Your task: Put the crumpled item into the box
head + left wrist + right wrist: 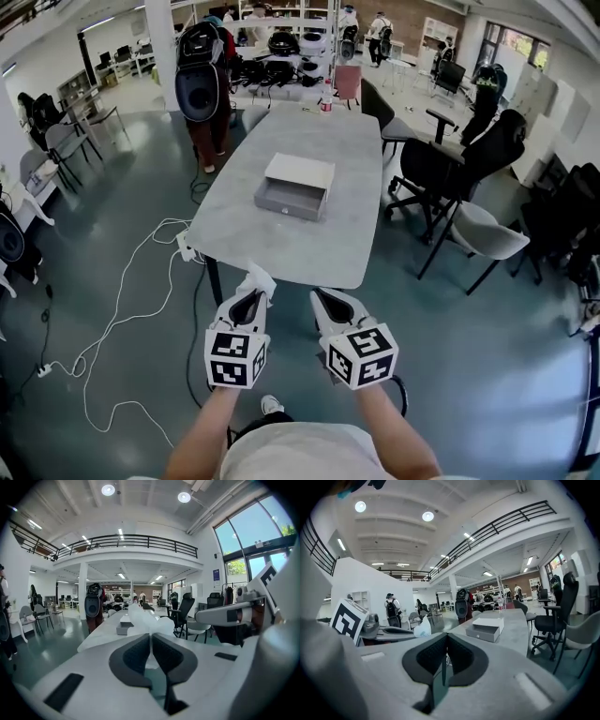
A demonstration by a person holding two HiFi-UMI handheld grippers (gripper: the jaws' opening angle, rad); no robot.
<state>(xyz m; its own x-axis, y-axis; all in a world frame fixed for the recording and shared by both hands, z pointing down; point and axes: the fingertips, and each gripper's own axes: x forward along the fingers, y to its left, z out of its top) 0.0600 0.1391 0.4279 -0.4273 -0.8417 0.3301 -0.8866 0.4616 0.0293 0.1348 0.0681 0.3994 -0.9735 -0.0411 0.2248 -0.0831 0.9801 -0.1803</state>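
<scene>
A crumpled white item (pixel 259 278) sticks out of my left gripper (pixel 250 294), which is shut on it just short of the table's near edge. In the left gripper view the crumpled white item (pixel 146 622) bulges beyond the closed jaws of the left gripper (pixel 151 637). The grey box (pixel 292 198) sits mid-table with a white lid (pixel 300 171) lying askew over its far part. My right gripper (pixel 326 299) is shut with nothing in it, beside the left one. From the right gripper (pixel 446 639) I see the box (pixel 484 633) ahead and the crumpled item (pixel 423 627) at left.
The long grey table (pixel 281 253) runs away from me. Black office chairs (pixel 450 169) and a grey chair (pixel 483 234) stand to its right. White cables (pixel 122 309) trail over the floor at left. A person with a backpack (pixel 202 80) stands by the far left corner.
</scene>
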